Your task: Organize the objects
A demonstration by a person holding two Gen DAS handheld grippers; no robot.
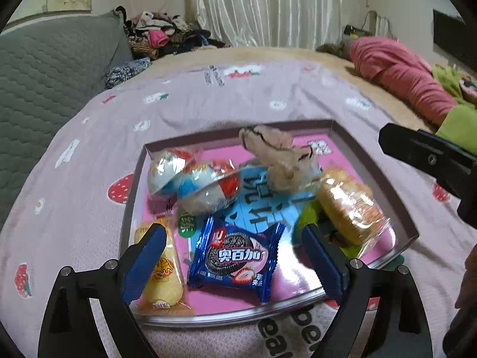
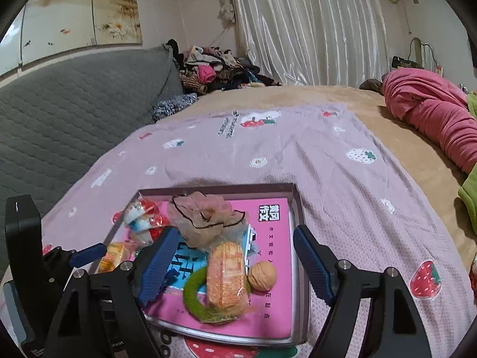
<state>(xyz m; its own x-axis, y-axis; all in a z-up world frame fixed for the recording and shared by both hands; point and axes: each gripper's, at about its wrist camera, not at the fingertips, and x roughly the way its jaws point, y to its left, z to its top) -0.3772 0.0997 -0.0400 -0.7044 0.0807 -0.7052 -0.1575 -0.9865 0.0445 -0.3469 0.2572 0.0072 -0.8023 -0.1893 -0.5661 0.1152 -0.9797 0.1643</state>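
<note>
A shallow box tray (image 1: 131,208) with a pink floor lies on the strawberry-print sheet. In it are a blue cookie packet (image 1: 235,256), a yellow cake packet (image 1: 162,271), red-white-blue wrapped snacks (image 1: 196,179), a beige scrunchie (image 1: 274,155) and a clear-wrapped cake (image 1: 348,205). My left gripper (image 1: 234,232) hangs open above the blue packet, its pads clear of it. In the right wrist view my right gripper (image 2: 235,235) is open over the wrapped cake (image 2: 226,271), the green ring (image 2: 193,295) and a walnut (image 2: 262,276), touching none.
The sheet (image 2: 328,164) covers a tan bed. A grey quilted headboard (image 2: 74,113) rises on the left, with a clothes pile (image 2: 214,68) behind it. A pink bundle (image 2: 432,113) and green cloth lie at the right. Curtains hang at the back.
</note>
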